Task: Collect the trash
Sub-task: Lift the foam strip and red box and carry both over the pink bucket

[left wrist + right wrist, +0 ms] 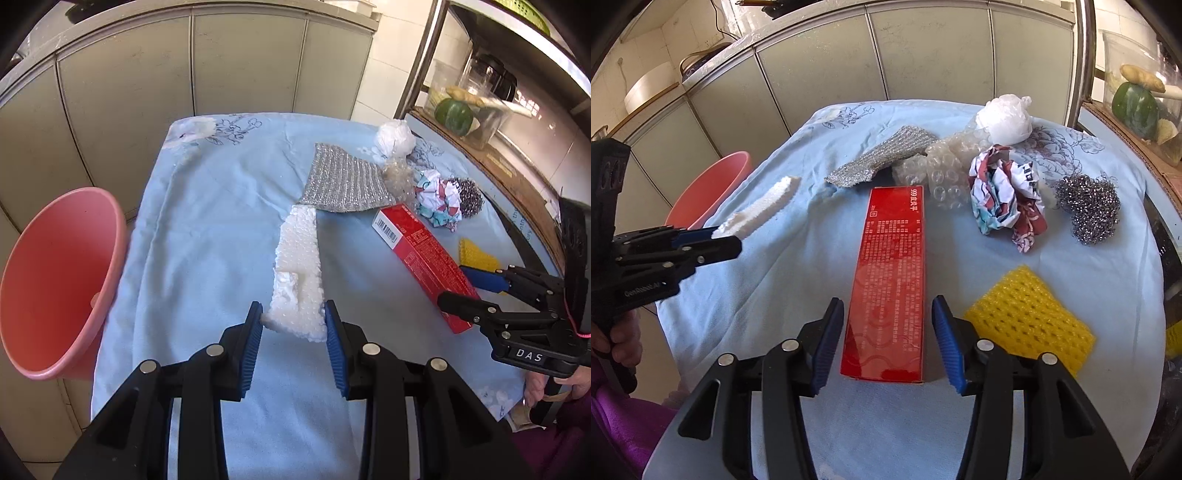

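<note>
White foam strip [297, 273] in left hand-held gripper [294, 325] — (clamped).

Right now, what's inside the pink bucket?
The pink bucket looks empty: only its bare pink wall and a small bump low down show. In the right wrist view the white foam piece and tablecloth hide most of it.

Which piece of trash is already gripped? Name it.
The white foam strip, clamped at its near end by the left gripper. The red box only lies between the right gripper's open jaws.
</note>
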